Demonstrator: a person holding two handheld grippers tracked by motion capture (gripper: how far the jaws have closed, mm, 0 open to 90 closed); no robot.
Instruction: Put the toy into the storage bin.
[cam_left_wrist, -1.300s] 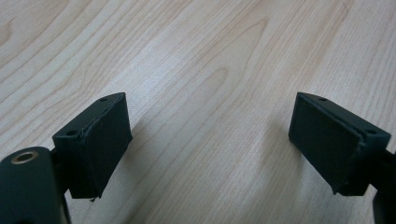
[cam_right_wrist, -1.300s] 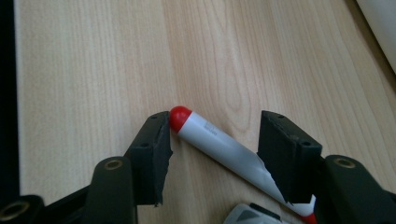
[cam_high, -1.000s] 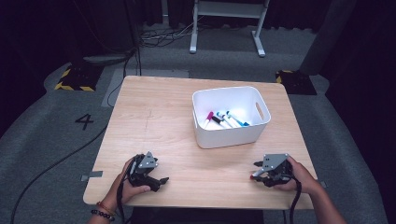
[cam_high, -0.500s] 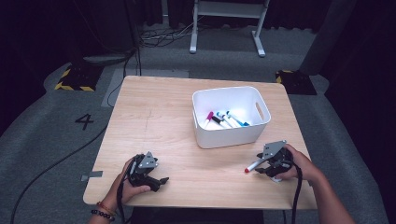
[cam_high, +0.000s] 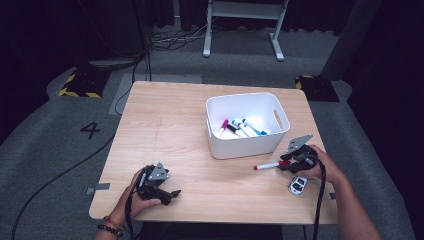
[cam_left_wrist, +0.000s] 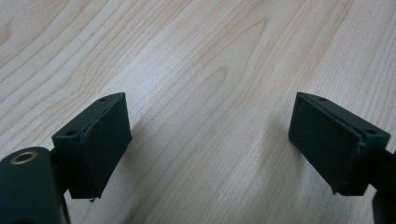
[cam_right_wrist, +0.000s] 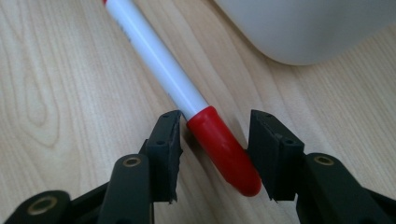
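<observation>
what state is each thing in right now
left gripper: open, holding nothing, low over bare table
right gripper: open, fingers either side of the marker's red cap, not yet clamped
red marker: capped, lying flat on the table beside the bin
white bin: upright, holding several capped markers
toy car: on its wheels near the right hand

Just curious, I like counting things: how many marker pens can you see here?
5, perhaps more hidden: four markers in the white bin, capped pink, black, blue and teal; one red-capped marker on the table between the right hand-held gripper jaws.
</observation>
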